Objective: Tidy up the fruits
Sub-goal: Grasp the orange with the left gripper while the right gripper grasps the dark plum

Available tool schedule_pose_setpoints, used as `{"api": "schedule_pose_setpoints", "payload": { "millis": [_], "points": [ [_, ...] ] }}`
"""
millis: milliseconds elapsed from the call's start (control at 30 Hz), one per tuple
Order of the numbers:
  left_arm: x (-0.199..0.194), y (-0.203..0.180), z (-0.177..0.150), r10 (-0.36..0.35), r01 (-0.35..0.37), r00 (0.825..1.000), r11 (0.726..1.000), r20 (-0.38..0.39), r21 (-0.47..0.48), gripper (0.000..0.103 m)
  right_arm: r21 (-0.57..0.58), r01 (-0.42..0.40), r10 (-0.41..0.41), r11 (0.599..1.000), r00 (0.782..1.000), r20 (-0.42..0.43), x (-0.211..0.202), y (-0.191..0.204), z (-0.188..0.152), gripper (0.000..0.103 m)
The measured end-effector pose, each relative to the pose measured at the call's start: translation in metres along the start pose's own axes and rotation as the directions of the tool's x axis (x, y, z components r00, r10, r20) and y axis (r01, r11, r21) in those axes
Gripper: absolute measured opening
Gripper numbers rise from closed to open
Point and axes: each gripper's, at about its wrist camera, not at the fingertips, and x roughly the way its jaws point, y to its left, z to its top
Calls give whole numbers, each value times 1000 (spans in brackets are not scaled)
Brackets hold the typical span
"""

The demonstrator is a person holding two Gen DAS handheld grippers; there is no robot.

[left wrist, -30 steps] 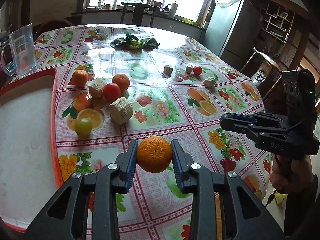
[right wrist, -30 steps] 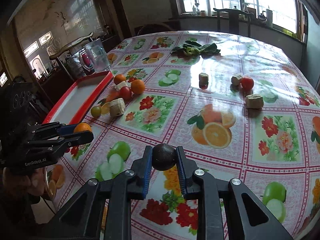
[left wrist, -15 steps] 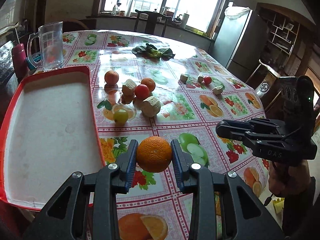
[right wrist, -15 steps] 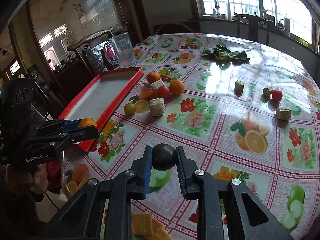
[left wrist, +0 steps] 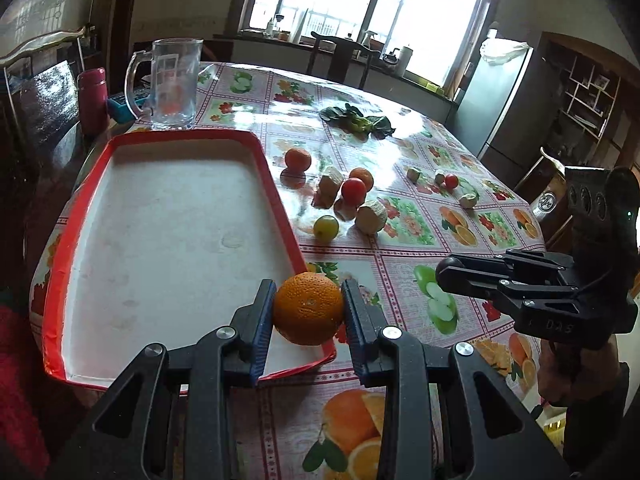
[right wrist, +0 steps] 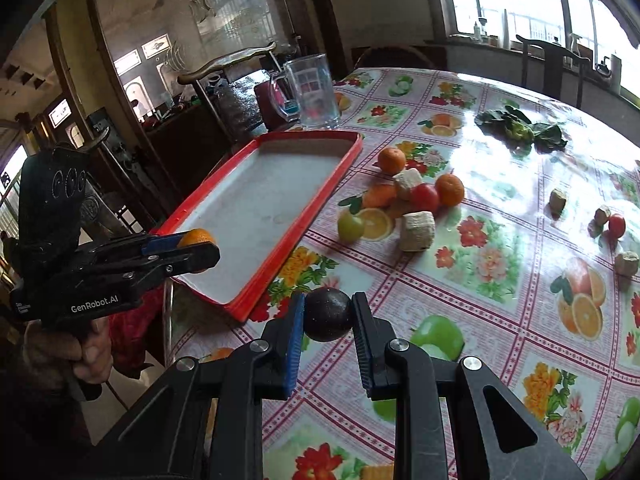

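We find the left claw (left wrist: 308, 308) clamped on an orange (left wrist: 309, 307), the red tray (left wrist: 276, 184) directly beneath and ahead; the right claw (right wrist: 328, 314), gripping a dark round fruit (right wrist: 329, 314), sits farther off.

The table (left wrist: 404, 268), under a fruit-print cloth, bears a red tray (left wrist: 276, 184), a glass mug (left wrist: 172, 84) and loose fruit (left wrist: 354, 190).

The right gripper (right wrist: 328, 316) is clamped on a dark round fruit (right wrist: 329, 314), held over the flowered tablecloth (right wrist: 500, 292) just beside the near corner of the red tray (right wrist: 340, 172). At left, the left gripper (right wrist: 196, 250), gripped by a hand (right wrist: 86, 354), pinches an orange (right wrist: 195, 237) at the tray's near end. Beyond the tray lie oranges (right wrist: 392, 160), a tomato (right wrist: 425, 197), a green fruit (right wrist: 350, 227) and pale blocks (right wrist: 417, 231); a glass mug (right wrist: 314, 90) stands behind.
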Motion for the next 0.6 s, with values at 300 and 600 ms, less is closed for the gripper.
{"api": "schedule_pose_setpoints", "payload": {
  "millis": [300, 600],
  "points": [
    [-15, 32, -5, 36, -35, 999, 998, 20, -46, 31, -62, -62, 61, 996, 998, -19, 21, 39, 14, 24],
    [-24, 68, -9, 97, -94, 995, 990, 23, -104, 31, -120, -119, 114, 986, 992, -46, 49, 76, 28, 24]
  ]
}}
